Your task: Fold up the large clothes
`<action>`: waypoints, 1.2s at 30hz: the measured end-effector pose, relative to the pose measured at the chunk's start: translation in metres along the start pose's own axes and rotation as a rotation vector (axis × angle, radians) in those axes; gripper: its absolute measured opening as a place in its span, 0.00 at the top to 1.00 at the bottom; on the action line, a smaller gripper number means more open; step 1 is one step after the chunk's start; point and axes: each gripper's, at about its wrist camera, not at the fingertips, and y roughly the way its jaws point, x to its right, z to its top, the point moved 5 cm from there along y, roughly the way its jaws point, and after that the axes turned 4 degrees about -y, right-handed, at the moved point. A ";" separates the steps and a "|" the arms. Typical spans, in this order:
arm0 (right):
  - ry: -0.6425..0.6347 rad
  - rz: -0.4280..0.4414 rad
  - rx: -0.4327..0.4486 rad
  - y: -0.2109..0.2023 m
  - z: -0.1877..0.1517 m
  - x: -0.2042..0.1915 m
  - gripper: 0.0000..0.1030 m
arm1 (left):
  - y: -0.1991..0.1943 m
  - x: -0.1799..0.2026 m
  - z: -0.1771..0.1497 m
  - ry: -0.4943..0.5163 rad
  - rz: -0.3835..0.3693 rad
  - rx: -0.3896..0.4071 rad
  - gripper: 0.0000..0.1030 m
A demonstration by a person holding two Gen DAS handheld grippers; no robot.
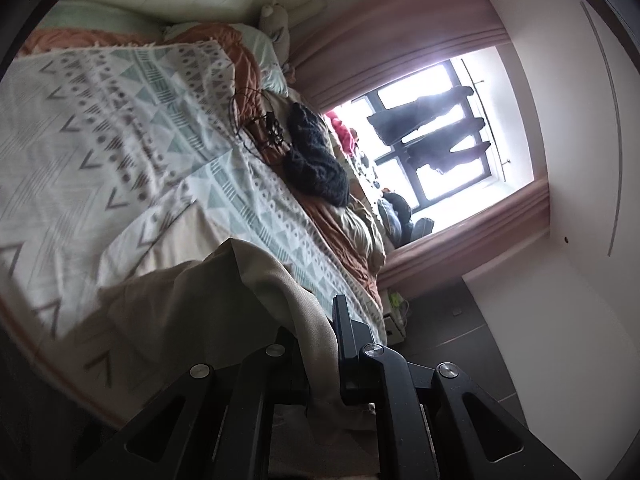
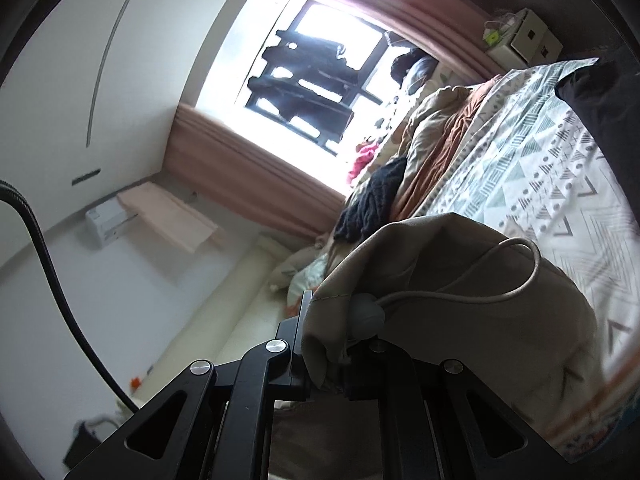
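Pinched in the left claw and the right claw, the beige garment, drawstring looping beyond the right claw, hangs bunched above the patterned bed ahead.

No text, label, brand or number can be read in either wrist view; the small marks on distant boxes are too blurred.

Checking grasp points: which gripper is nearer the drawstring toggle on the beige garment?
Right. The right gripper is clamped on the beige garment right beside the toggle; the left gripper holds cloth with no toggle in view.
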 end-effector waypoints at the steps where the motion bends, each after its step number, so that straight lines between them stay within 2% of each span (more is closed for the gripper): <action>1: 0.009 -0.005 0.006 0.005 0.004 0.001 0.89 | 0.007 0.003 0.004 0.005 0.007 0.001 0.92; 10: 0.147 -0.113 0.062 0.065 0.030 0.040 0.89 | 0.084 0.003 0.033 0.011 0.101 -0.015 0.91; 22: 0.334 -0.217 0.070 0.147 0.028 0.105 0.89 | 0.162 -0.057 0.052 -0.056 0.233 -0.044 0.91; 27: 0.315 -0.267 0.045 0.170 0.015 0.129 0.89 | 0.191 -0.087 0.052 -0.061 0.303 -0.074 0.91; 31: 0.352 -0.338 -0.003 0.181 -0.005 0.167 0.89 | 0.210 -0.107 0.050 -0.060 0.351 -0.099 0.91; 33: 0.378 -0.345 -0.024 0.185 -0.011 0.179 0.89 | 0.218 -0.113 0.050 -0.050 0.381 -0.100 0.91; 36: 0.371 -0.347 -0.041 0.190 -0.011 0.183 0.87 | 0.226 -0.121 0.051 -0.089 0.396 -0.118 0.88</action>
